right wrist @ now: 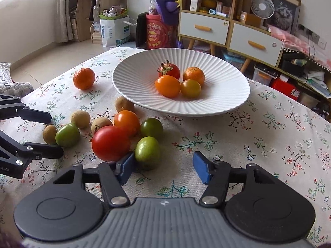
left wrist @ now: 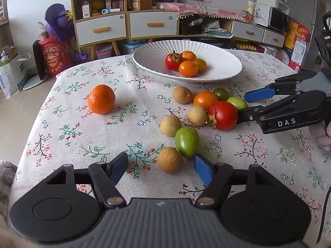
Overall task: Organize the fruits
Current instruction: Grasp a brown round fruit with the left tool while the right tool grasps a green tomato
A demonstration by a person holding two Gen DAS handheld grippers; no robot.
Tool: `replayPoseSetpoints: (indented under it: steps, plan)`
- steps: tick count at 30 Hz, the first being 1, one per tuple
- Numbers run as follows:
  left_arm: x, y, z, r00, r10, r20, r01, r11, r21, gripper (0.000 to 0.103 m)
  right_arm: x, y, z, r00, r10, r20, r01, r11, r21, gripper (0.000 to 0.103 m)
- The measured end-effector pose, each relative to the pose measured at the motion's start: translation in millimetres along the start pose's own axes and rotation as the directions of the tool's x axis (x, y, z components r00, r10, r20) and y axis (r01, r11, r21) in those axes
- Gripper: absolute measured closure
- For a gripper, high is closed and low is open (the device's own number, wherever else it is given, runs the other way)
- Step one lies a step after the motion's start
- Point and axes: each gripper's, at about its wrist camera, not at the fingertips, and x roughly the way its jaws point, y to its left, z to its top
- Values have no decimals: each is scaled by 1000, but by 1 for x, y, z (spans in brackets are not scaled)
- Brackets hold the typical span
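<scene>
**Operator:** Nearest the lens in the left wrist view: the left gripper [left wrist: 161, 168], jaws spread, nothing held. What lies ahead of it?

**Inspector:** Reading left to right: a mandarin [left wrist: 101, 98] sits alone on the cloth, well apart from the rest. A brown longan [left wrist: 169, 159] lies between the fingertips, just ahead of them. A green fruit [left wrist: 187, 141] touches that longan on its right, with its long axis running away from the camera.

**Operator:** And the right gripper?

**Inspector:** The right gripper [right wrist: 163, 167] is also open and empty. Its left pad [right wrist: 127, 165] sits wedged between the red tomato [right wrist: 110, 142] and a light green fruit [right wrist: 148, 152], so that green fruit lies inside the jaw gap, hard against the left side. The right pad has bare cloth beside it.

**Operator:** Destination?

**Inspector:** A white plate [right wrist: 227, 95] stands beyond the cluster, already carrying four fruits. It lies straight ahead and slightly right of the right gripper, which looks the nearer of the two.

**Operator:** Obstructions?

**Inspector:** The cluster is packed tight: an orange tomato [right wrist: 126, 122] and a dark green tomato [right wrist: 151, 127] touch the red one. Closing on the light green fruit would probably nudge the red tomato. The two grippers point toward each other across the cluster.
</scene>
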Motion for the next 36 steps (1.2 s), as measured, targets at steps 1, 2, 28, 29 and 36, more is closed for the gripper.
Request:
replayPoseSetpoints:
  steps: [1,2,28,29,36]
  plan:
    - [0,0,0,1000,-3,-1,3,1000,1,38,0,1,0,1000,4,0,-4,1000,-2,54]
    - [0,-1,1,1000,-7,-2,7,1000,2,41,0,2,0,1000,8,0,-8,1000,-5,57]
    - [-9,1,7,1000,-14,-23,12,998,-69,83,-13,3,7,996,86,-30,-84,995,49,79]
    - [-11,1,8,1000,-13,-20,11,997,-72,83,-14,3,7,996,86,-27,-85,995,49,79]
    - [-19,-3,20,1000,-18,15,19,997,-80,83,-24,4,15,995,97,6,-97,993,60,79]
